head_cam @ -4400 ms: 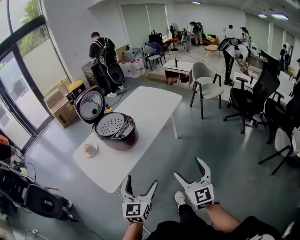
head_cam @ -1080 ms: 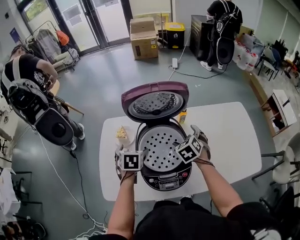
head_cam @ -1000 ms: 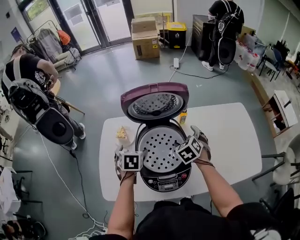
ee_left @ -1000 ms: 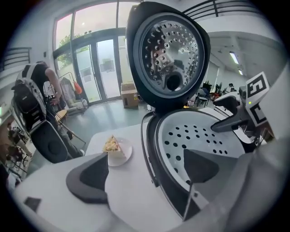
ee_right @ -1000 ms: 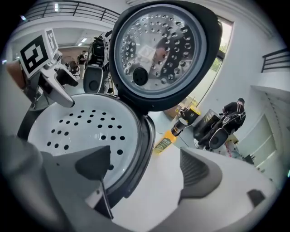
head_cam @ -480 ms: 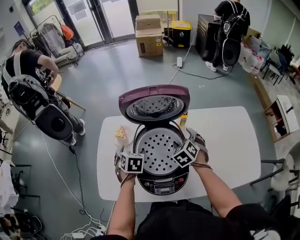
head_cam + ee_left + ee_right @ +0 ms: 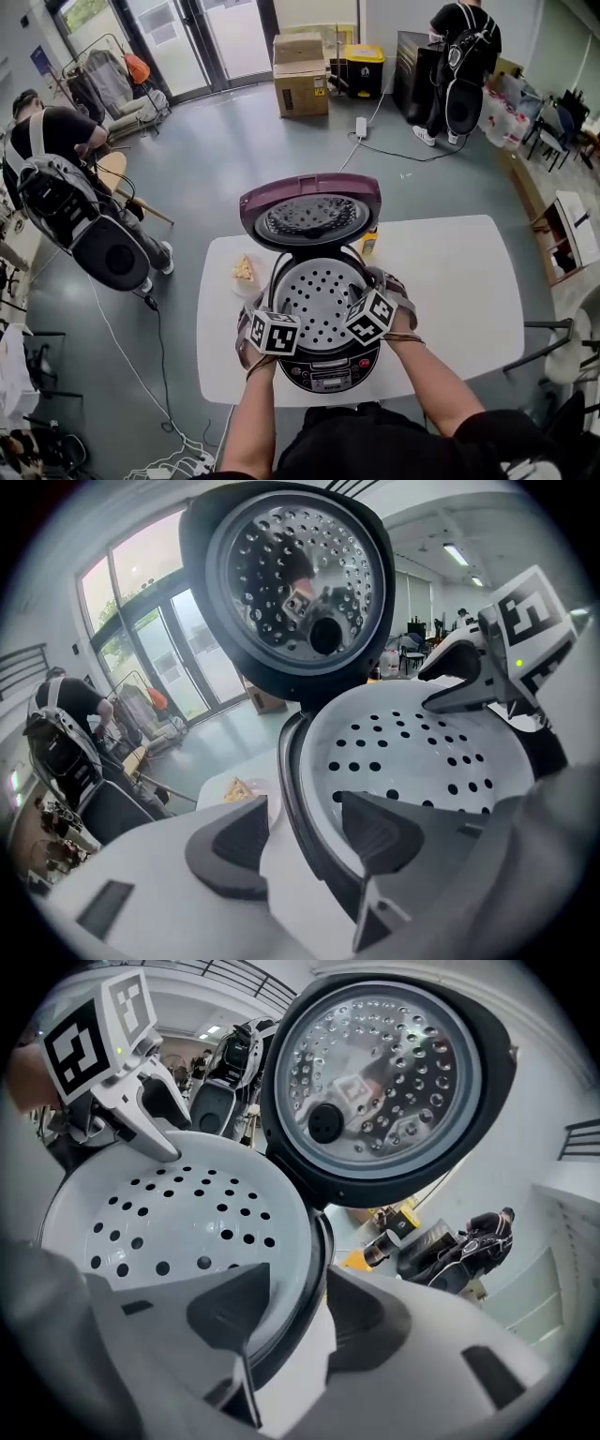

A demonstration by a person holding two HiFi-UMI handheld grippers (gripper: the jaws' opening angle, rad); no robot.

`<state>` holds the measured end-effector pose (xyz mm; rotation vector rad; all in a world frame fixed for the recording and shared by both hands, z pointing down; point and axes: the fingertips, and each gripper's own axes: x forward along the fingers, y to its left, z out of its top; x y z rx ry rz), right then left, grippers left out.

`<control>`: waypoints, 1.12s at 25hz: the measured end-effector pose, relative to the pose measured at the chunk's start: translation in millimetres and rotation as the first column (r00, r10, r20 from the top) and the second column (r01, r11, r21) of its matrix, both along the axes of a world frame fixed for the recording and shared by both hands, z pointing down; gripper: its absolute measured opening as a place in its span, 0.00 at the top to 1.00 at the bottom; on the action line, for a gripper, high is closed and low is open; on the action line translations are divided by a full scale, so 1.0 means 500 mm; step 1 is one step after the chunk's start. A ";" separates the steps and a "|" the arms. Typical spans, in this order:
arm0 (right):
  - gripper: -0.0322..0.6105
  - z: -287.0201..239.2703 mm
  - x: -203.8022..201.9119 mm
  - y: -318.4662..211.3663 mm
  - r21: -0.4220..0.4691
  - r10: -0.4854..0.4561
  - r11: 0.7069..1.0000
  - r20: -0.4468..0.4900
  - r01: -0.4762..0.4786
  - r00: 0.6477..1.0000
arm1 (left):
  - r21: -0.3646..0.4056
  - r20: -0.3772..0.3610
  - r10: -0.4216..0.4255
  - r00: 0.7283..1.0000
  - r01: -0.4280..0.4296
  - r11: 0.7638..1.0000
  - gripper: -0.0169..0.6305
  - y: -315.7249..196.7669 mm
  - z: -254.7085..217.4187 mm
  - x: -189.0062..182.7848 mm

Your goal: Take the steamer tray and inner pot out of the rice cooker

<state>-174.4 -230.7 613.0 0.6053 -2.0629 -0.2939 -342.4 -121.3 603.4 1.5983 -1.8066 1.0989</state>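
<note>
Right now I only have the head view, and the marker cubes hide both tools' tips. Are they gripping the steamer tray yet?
Observer: Not the left tool. Its jaws have just been closing and straddle the rims of the steamer tray and the rice cooker, with a gap showing beside the outer jaw.
Operator: And the right one?
Observer: The right tool has also just been closing, with the same rims between its jaws on the opposite side. They sit close, but I can't confirm contact.

Both forearms reach forward; left gripper [image 7: 300, 832] straddles the rice cooker's [image 7: 328, 368] left rim, right gripper [image 7: 295, 1309] its right, jaws just closing, pads not pressing
</note>
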 end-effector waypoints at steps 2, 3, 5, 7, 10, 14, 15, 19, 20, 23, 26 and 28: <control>0.68 0.001 0.002 -0.001 0.004 -0.006 1.000 0.004 0.006 1.000 | 0.004 0.004 0.011 1.000 -0.011 1.000 0.64 -0.004 0.002 0.010; 0.69 0.003 0.003 -0.003 0.004 -0.009 1.000 0.006 0.009 1.000 | 0.006 0.009 0.014 1.000 -0.014 1.000 0.67 -0.008 0.003 0.014; 0.71 0.007 0.005 -0.013 0.004 -0.014 1.000 0.011 0.014 1.000 | 0.008 0.022 0.021 1.000 -0.021 1.000 0.72 -0.021 0.009 0.021; 0.75 0.014 0.005 -0.019 0.007 -0.021 1.000 0.015 0.021 1.000 | 0.011 0.030 0.026 0.999 -0.026 1.000 0.75 -0.031 0.016 0.024; 0.77 0.023 0.005 -0.021 0.013 -0.024 1.000 0.024 0.024 0.999 | 0.022 0.040 0.031 0.999 -0.032 0.999 0.76 -0.035 0.024 0.025; 0.78 0.016 0.006 -0.023 0.019 -0.025 1.000 0.032 0.024 0.999 | 0.027 0.073 0.046 0.996 -0.048 0.999 0.77 -0.037 0.018 0.032; 0.78 0.010 0.004 -0.022 0.025 -0.025 0.999 0.033 0.025 0.999 | 0.028 0.080 0.050 0.995 -0.053 0.998 0.78 -0.037 0.013 0.032; 0.78 -0.002 0.007 -0.033 0.045 -0.023 0.999 0.034 0.022 0.999 | 0.045 0.092 0.058 0.994 -0.063 0.997 0.82 -0.050 0.001 0.038; 0.78 -0.004 0.009 -0.036 0.049 -0.023 0.999 0.036 0.021 0.999 | 0.049 0.095 0.059 0.994 -0.063 0.997 0.82 -0.054 -0.001 0.040; 0.78 -0.025 0.008 -0.028 0.063 -0.021 0.998 0.045 0.018 0.999 | 0.064 0.103 0.062 0.993 -0.069 0.996 0.82 -0.047 -0.024 0.038; 0.78 -0.059 0.008 -0.023 0.081 -0.012 0.997 0.061 0.007 0.998 | 0.085 0.117 0.072 0.991 -0.082 0.993 0.82 -0.045 -0.062 0.036; 0.78 -0.070 0.018 -0.042 0.094 -0.008 0.996 0.075 0.001 0.997 | 0.098 0.128 0.079 0.989 -0.092 0.991 0.82 -0.065 -0.075 0.046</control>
